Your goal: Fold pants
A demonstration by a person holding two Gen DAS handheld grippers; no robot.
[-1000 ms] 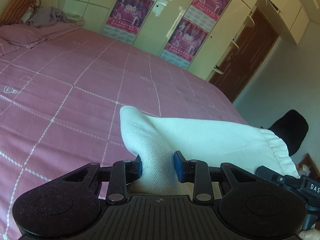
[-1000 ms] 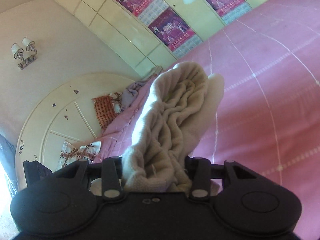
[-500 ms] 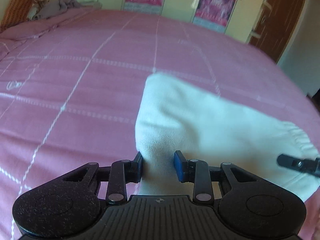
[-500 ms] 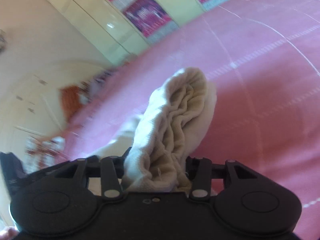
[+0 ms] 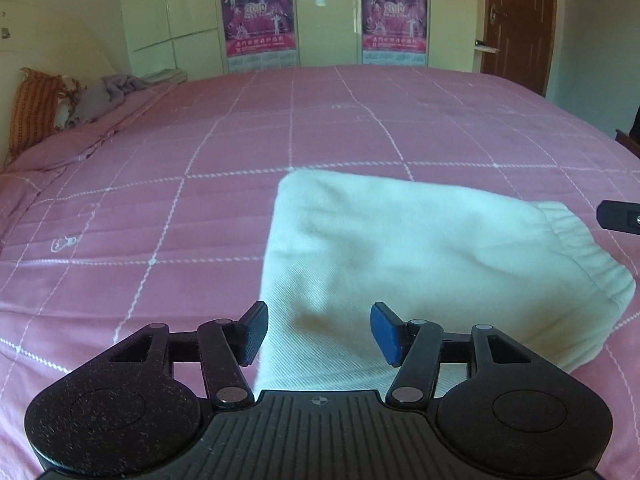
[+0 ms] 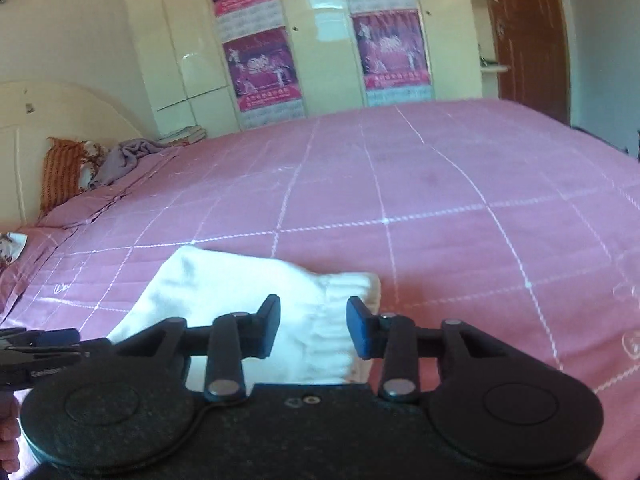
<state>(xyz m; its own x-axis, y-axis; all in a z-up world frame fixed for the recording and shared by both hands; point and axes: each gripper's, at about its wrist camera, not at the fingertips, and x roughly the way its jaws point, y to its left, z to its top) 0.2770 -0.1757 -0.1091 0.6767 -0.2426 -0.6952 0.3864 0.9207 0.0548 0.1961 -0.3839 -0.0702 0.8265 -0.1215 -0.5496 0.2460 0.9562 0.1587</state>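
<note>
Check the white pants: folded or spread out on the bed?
Folded. The white pants lie as one compact rectangle on the pink bedspread, elastic waistband at one end, no legs extending.

White pants [image 5: 408,256] lay folded into a compact, roughly rectangular bundle on a pink bed [image 5: 160,200] with a white grid pattern. The fabric was a soft, finely ribbed knit, cream-white, with a few shallow dips across its top layer. In the left wrist view the bundle rested flat, its straight folded edge at the left and its far edge running across the bed. The gathered elastic waistband [image 5: 588,256] formed the right end, puckered in small ridges. In the right wrist view the same bundle [image 6: 224,284] appeared lower left, with the ruffled waistband [image 6: 352,300] towards the right, lying on the bed.
</note>
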